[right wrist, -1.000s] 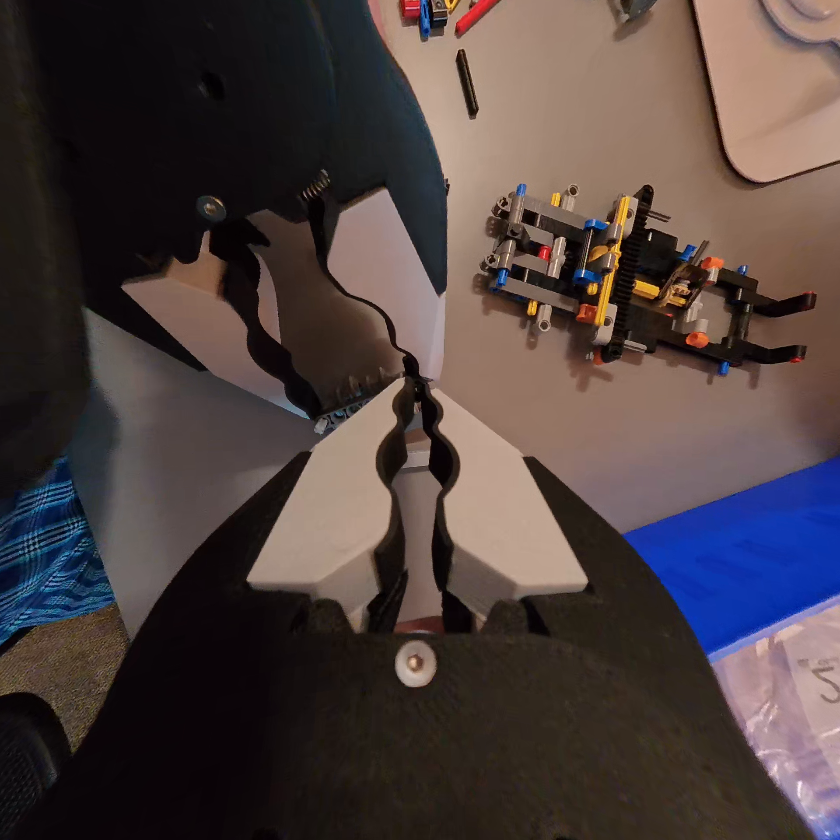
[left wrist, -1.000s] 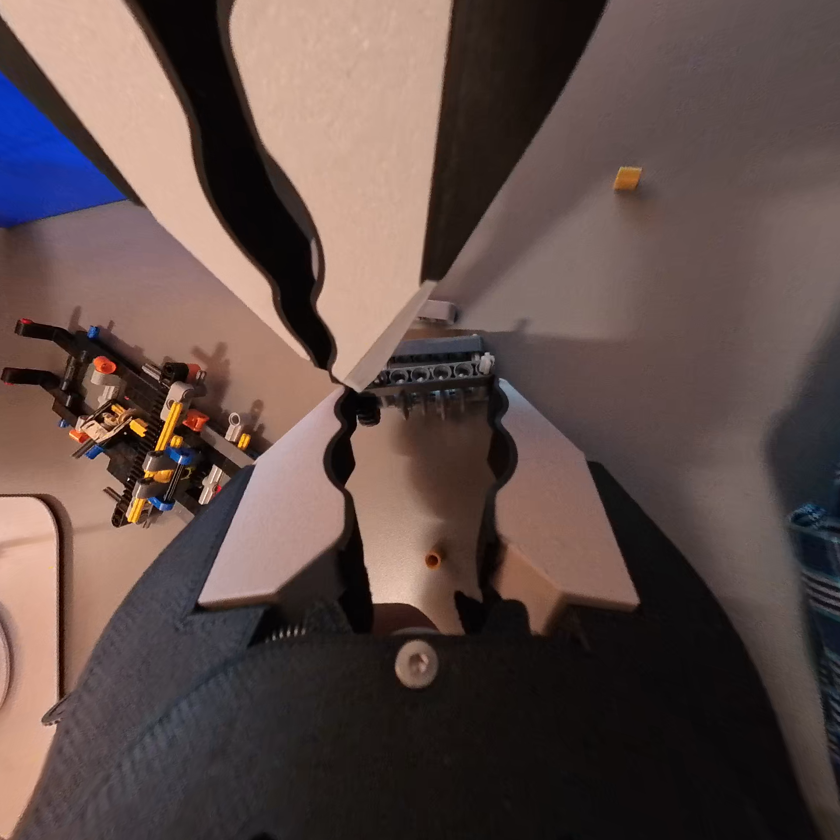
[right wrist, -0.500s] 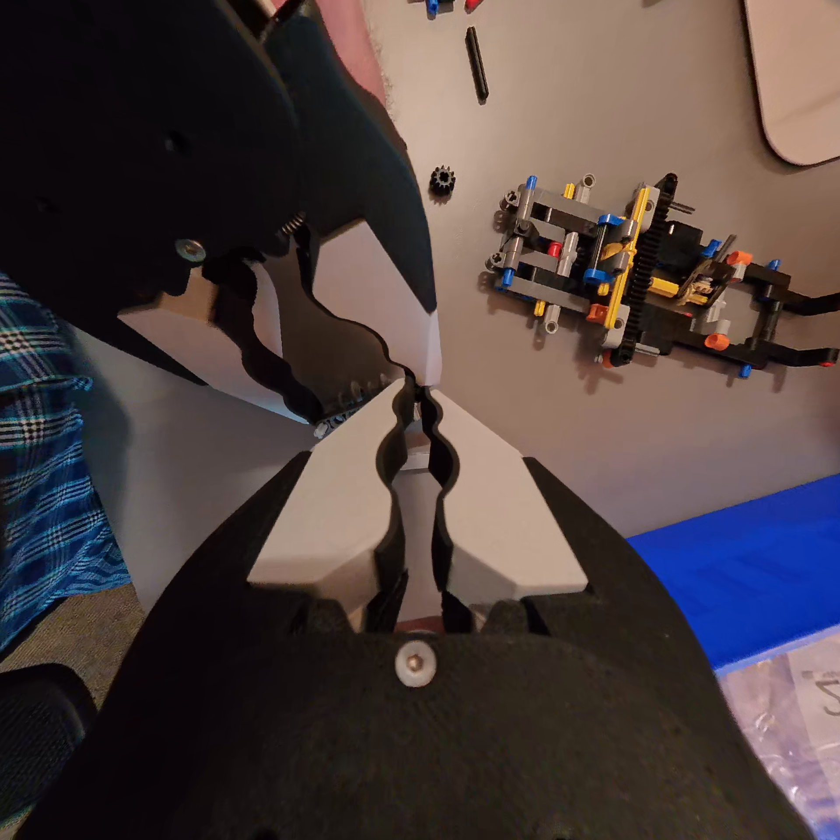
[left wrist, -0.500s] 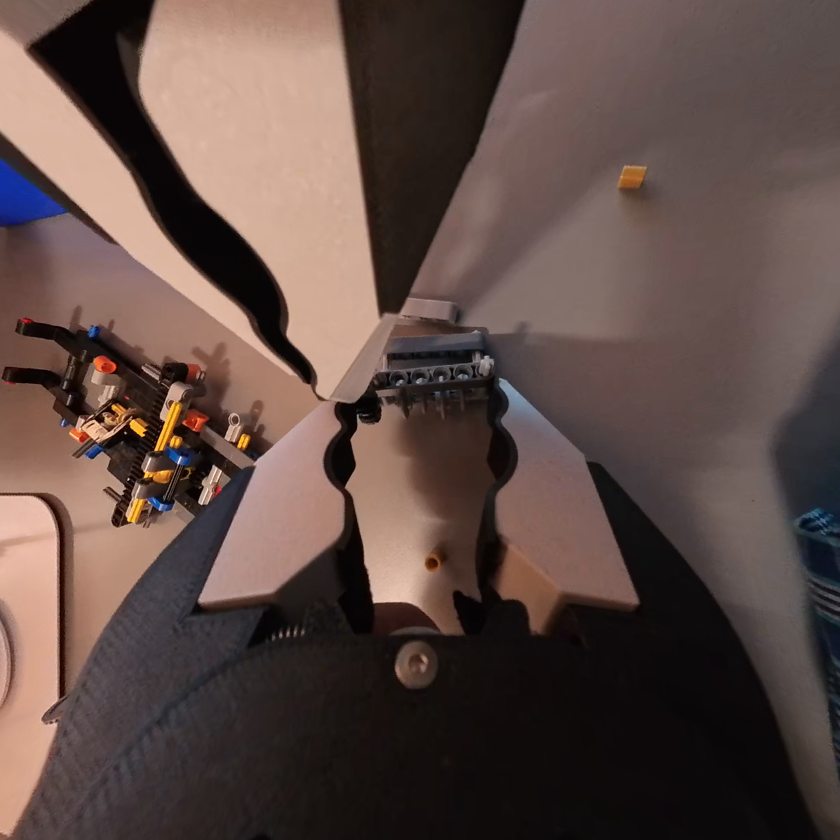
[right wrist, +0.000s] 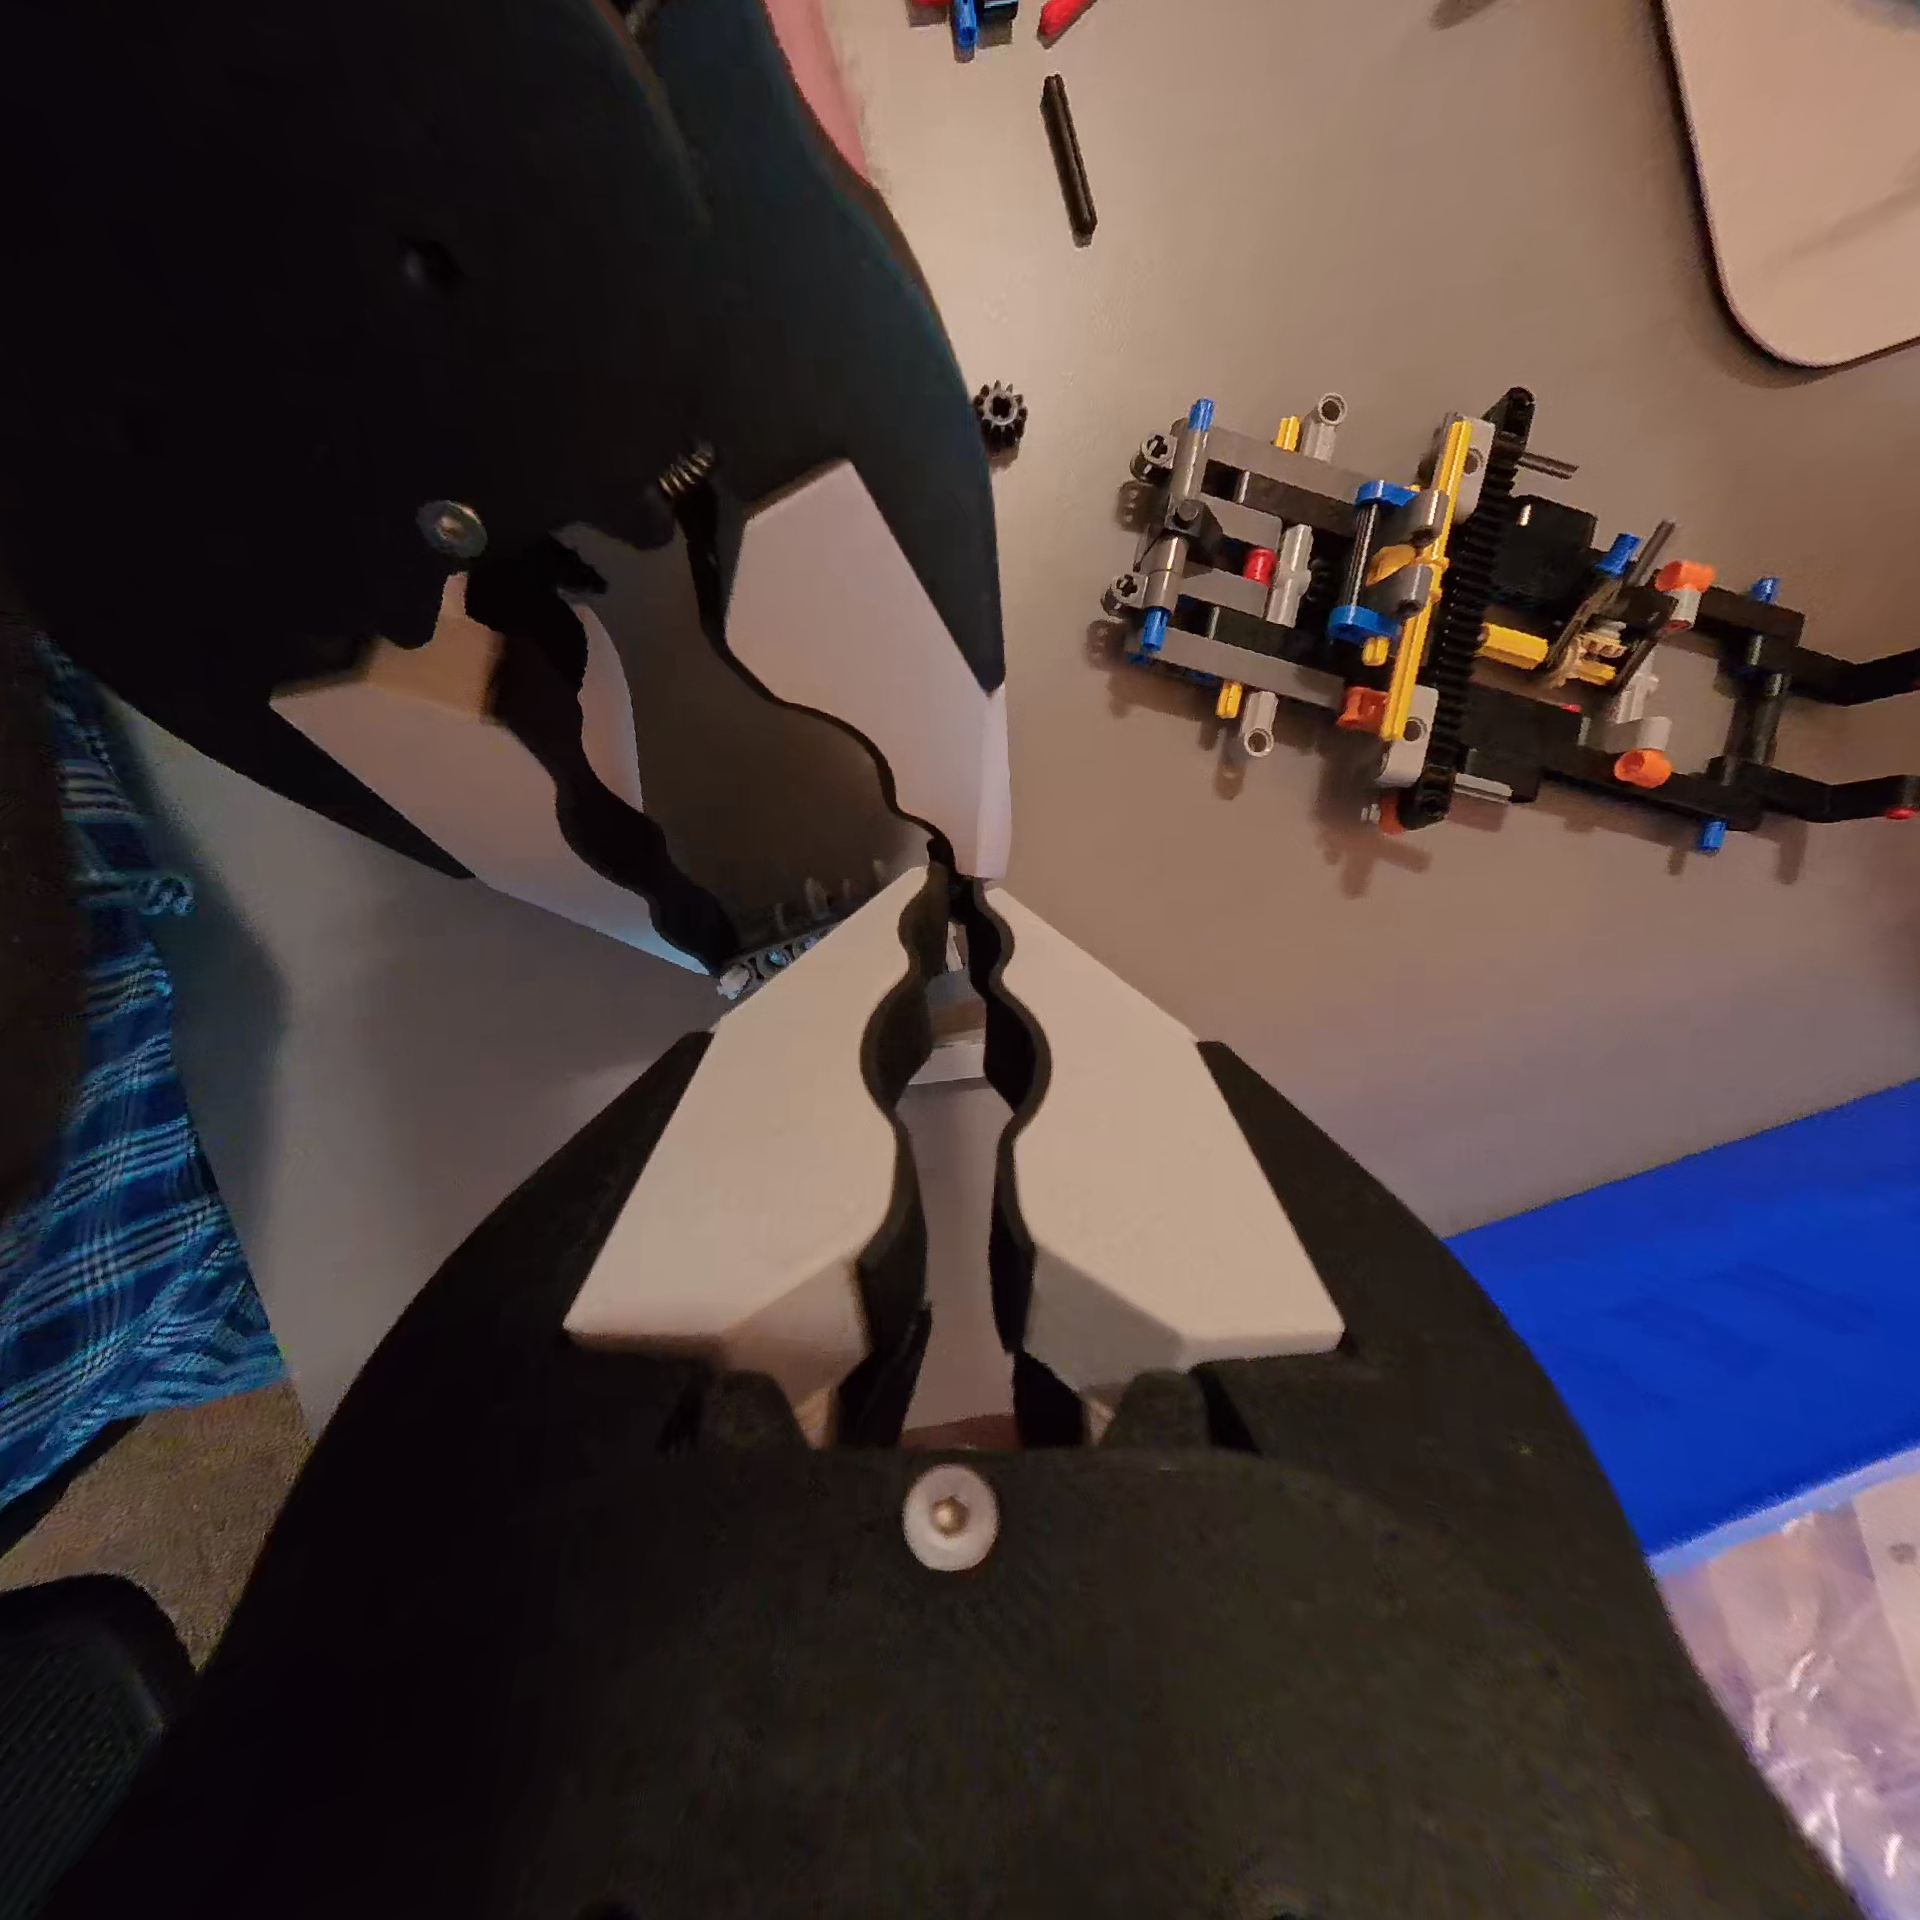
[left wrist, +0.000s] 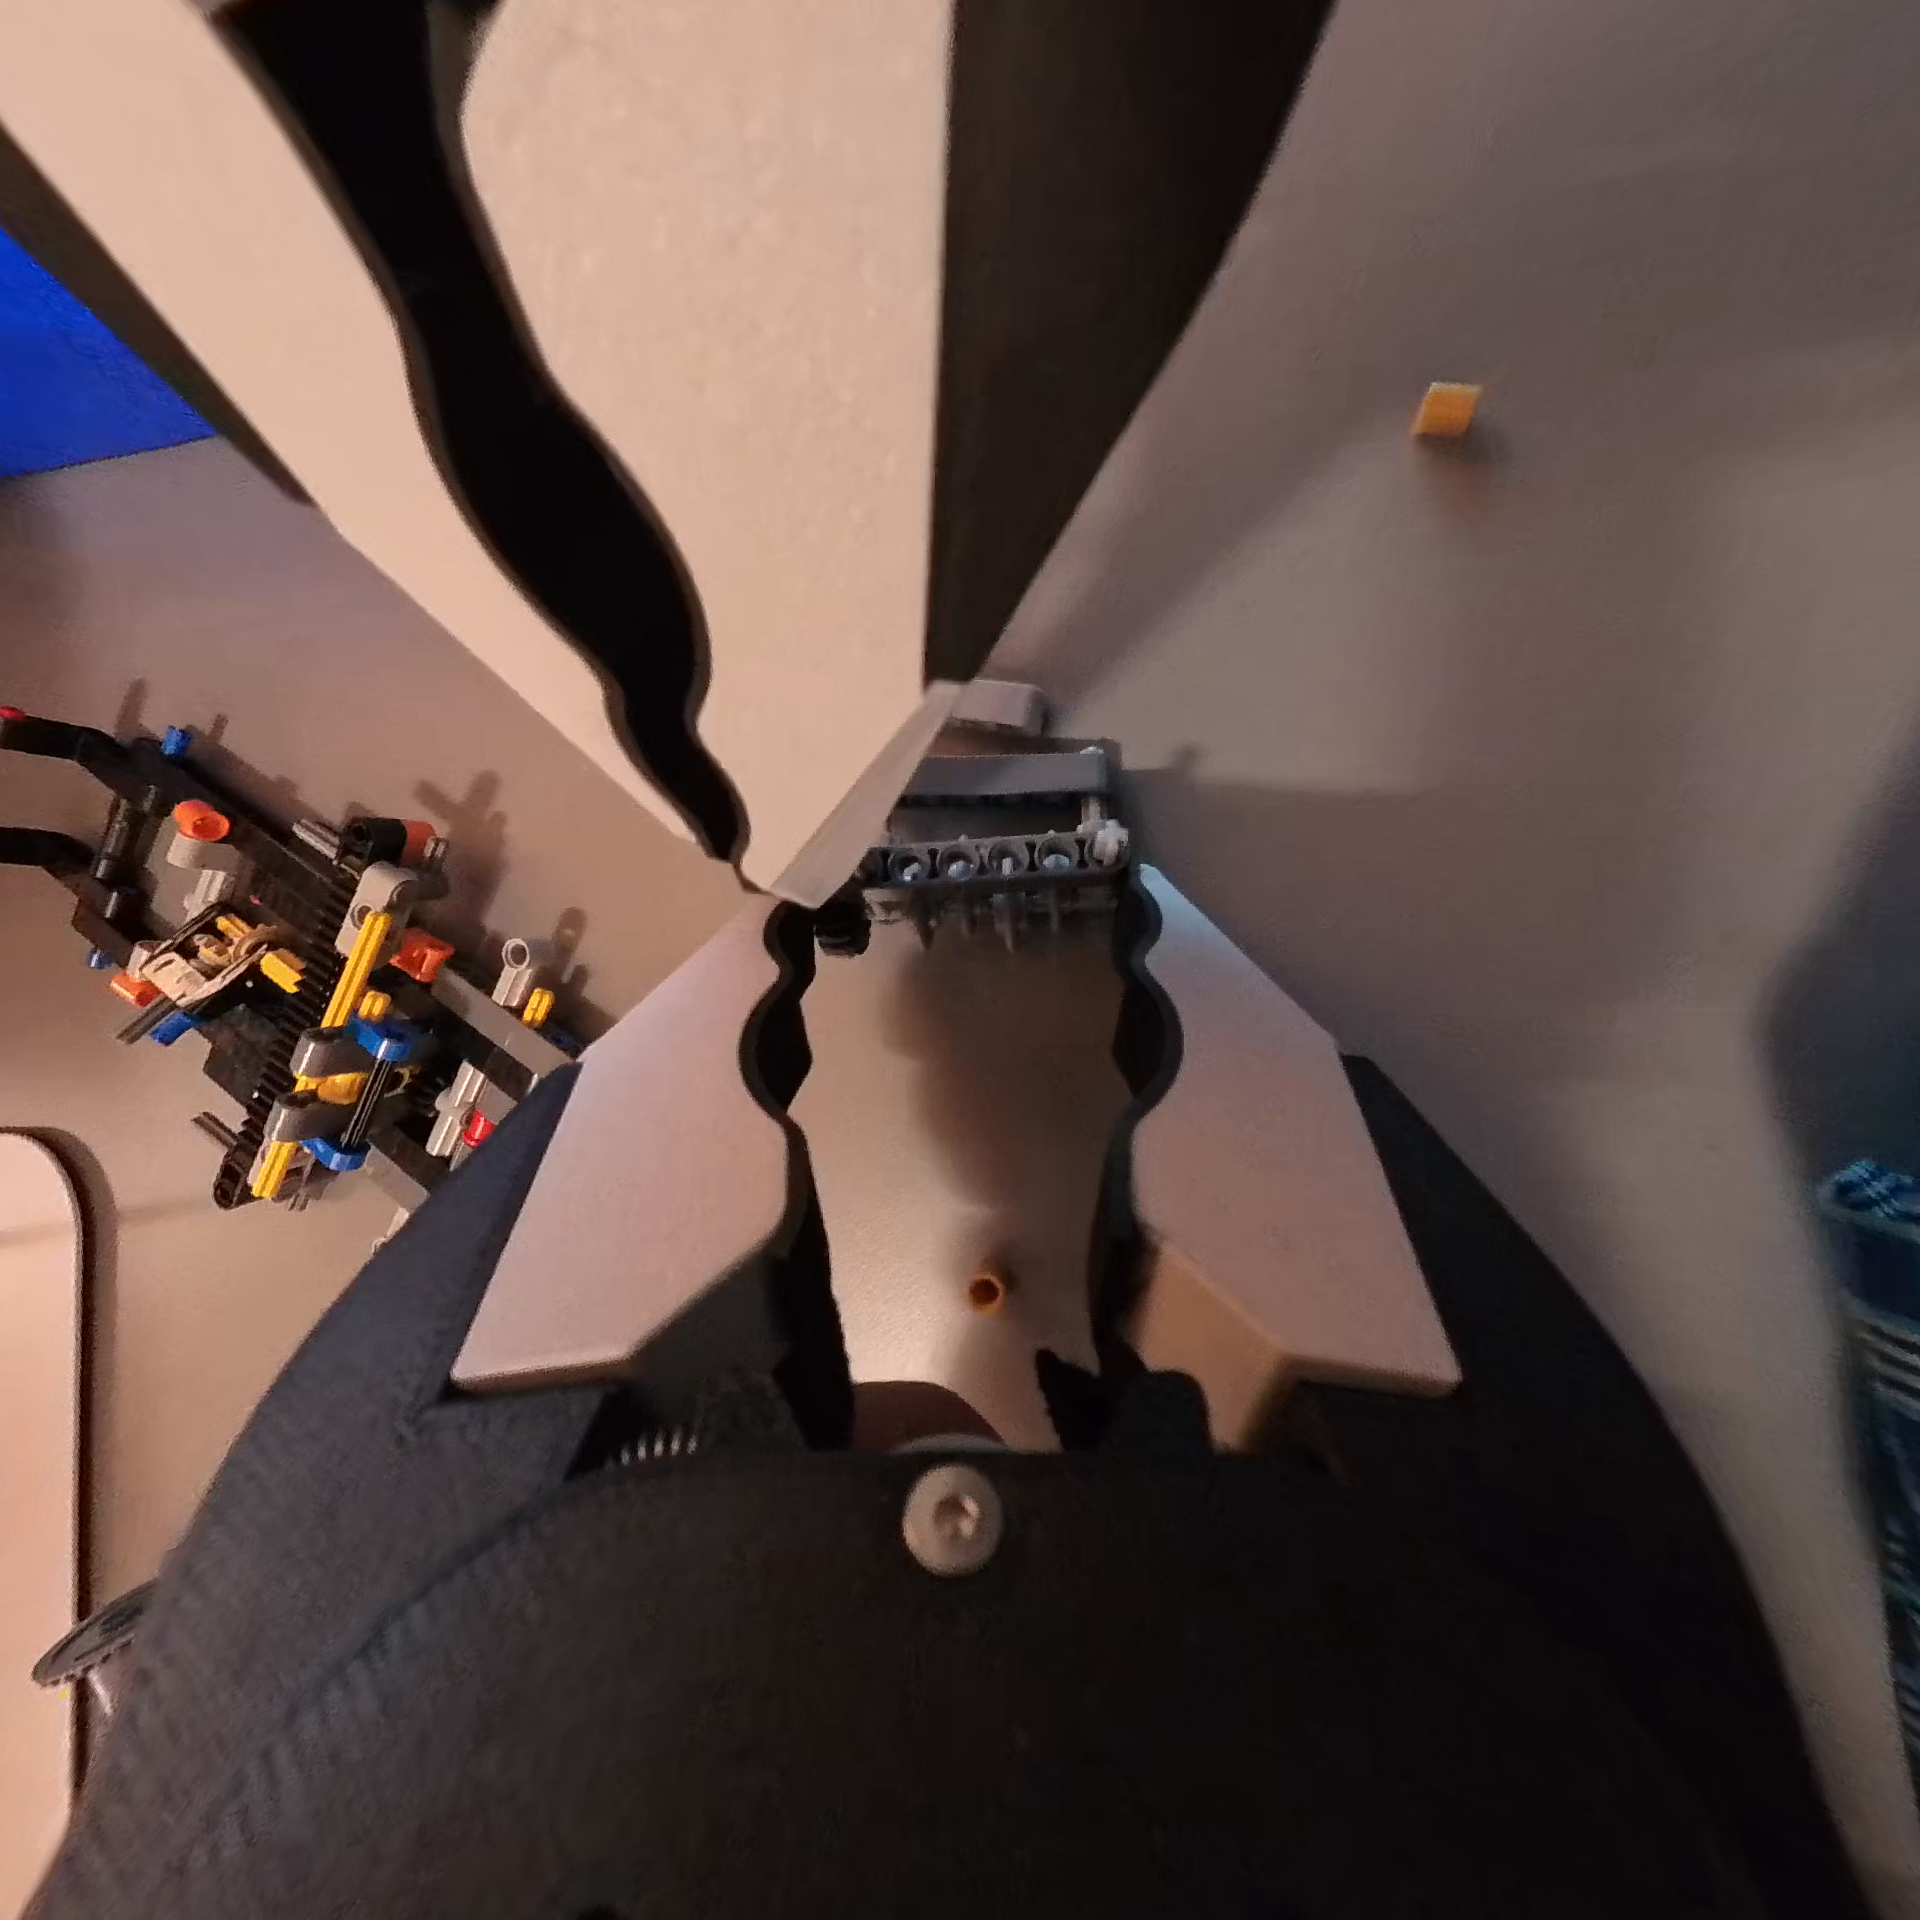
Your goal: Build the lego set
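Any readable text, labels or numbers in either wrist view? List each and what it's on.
Clear plastic bag, bottom right of the right wrist view: a faint dark mark at the frame edge, too blurred and cropped to read.
Lego chassis and table: no writing visible.
Left wrist view: none.

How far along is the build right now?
Done: a multicoloured chassis lies assembled on the table. In hand: the left tool clamps a grey beam subassembly, and the right tool, nearly closed on something small at its tips, meets it. Left: a black axle, small black gear and yellow piece lie unused.
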A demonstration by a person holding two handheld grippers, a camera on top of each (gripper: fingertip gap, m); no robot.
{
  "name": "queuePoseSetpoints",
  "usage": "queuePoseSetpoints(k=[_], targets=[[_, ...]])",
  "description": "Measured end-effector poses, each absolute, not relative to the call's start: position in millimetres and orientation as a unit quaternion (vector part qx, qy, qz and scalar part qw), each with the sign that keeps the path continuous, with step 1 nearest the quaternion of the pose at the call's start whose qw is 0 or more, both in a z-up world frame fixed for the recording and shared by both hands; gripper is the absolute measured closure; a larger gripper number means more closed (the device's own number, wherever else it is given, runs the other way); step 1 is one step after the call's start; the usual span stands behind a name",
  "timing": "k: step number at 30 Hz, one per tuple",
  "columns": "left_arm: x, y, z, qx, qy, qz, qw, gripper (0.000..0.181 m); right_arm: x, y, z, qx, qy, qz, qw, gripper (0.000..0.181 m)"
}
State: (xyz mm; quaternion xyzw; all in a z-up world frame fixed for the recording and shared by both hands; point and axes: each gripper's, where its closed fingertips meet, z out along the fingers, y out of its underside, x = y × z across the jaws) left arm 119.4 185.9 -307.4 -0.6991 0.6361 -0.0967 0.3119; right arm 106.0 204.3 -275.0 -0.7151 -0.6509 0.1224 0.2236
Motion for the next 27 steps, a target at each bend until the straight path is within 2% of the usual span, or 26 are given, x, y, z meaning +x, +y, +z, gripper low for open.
queuePoseSetpoints(k=[19,27], targets=[[121,187,-301,-0.694,0.63,-0.118,0.328,0.125,110,205,-260,-0.73,-0.601,0.168,0.279,0.181],[107,186,-302,-0.7,0.615,-0.157,0.327,0.124,120,202,-253,-0.758,-0.516,0.255,0.306,0.181]])
